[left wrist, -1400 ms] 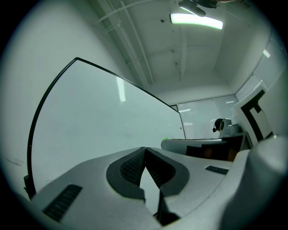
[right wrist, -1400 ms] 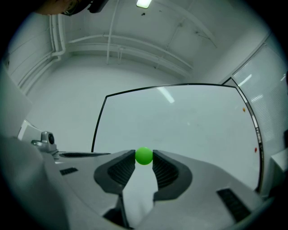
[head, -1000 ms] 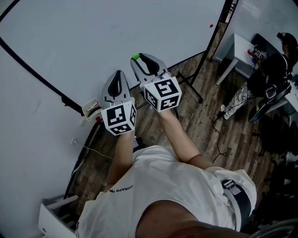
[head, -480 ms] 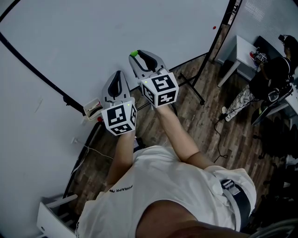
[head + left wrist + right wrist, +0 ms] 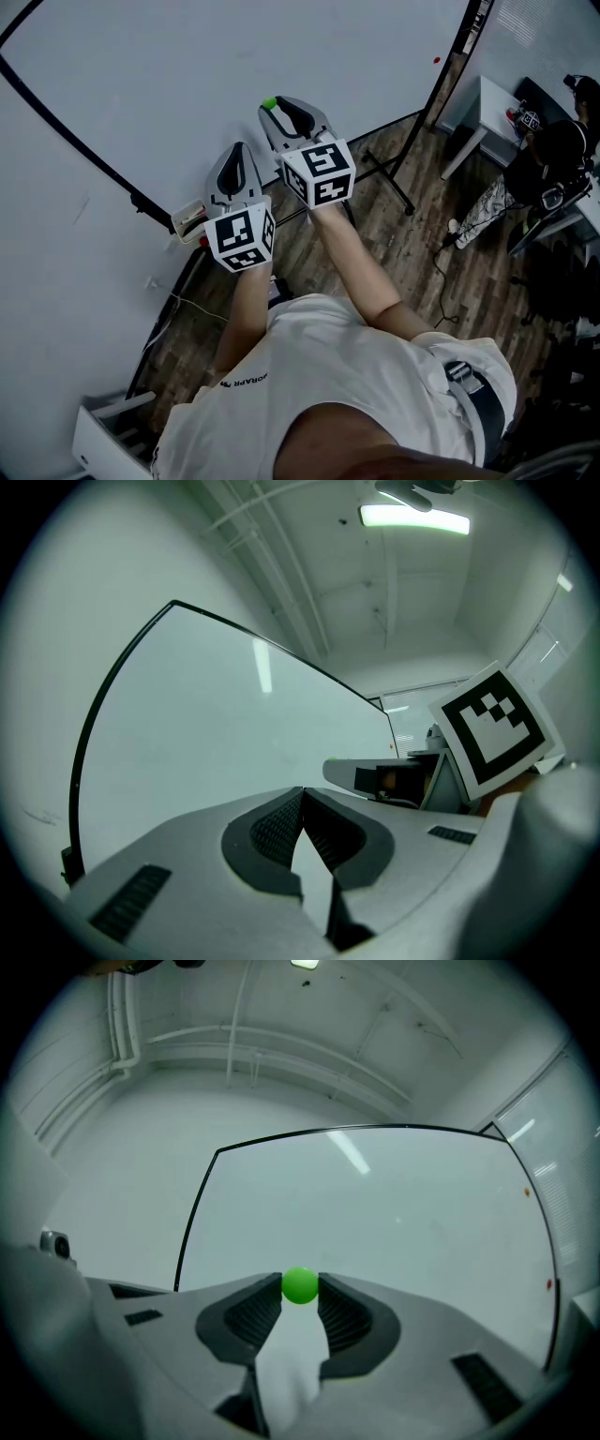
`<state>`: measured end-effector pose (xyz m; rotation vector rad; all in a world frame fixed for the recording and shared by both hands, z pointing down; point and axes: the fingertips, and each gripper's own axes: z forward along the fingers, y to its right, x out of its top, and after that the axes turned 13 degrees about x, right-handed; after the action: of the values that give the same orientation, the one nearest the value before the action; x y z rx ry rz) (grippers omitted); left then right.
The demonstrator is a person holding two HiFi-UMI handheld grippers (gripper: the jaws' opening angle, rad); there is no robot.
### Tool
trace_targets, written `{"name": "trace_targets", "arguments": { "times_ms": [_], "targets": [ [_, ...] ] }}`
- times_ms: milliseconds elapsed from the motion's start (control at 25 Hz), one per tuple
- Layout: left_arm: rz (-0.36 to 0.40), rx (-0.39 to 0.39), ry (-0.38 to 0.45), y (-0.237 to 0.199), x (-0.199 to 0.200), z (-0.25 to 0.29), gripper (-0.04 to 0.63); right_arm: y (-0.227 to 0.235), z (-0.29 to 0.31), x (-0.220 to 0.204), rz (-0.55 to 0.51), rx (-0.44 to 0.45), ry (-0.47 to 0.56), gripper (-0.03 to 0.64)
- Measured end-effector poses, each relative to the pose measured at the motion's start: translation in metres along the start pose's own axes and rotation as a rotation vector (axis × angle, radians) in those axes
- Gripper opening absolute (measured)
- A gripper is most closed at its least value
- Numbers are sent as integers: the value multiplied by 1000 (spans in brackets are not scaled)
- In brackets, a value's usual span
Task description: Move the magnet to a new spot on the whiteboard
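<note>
Magnet (image 5: 300, 1285), a small green ball, is what we hold pinched at the very tips of the right gripper (image 5: 277, 112). Its jaws are parted only by the ball's width, with a pad pressing on either side. Nearest to us, the left gripper (image 5: 302, 792) sits just left of the right one, jaws together with nothing between them, so we judge it plays no part now. A little farther out, the right gripper reaches ahead of the left, and the magnet at its tip points straight at the whiteboard (image 5: 394, 1213), which fills the view just beyond. Whether the ball already touches the surface we cannot tell. Being round, it has no long axis to line up, so we think the coming move needs only a push forward onto bare board and then a release. Left of the left gripper, a small pale tray (image 5: 188, 220) sits by the board's lower edge; something dark lies in it, too small to name. Far right on the board we see a tiny red dot (image 5: 437, 60), possibly another magnet.
</note>
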<state>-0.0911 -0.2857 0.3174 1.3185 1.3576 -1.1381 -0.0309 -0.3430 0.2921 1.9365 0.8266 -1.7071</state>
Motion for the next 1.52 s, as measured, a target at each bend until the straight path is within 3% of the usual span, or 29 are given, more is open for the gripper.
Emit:
{"name": "trace_targets", "arguments": {
  "times_ms": [1520],
  "targets": [
    [-11, 30, -3, -15, -3, 4, 3, 30, 51, 10, -31, -13, -29, 126]
  ]
}}
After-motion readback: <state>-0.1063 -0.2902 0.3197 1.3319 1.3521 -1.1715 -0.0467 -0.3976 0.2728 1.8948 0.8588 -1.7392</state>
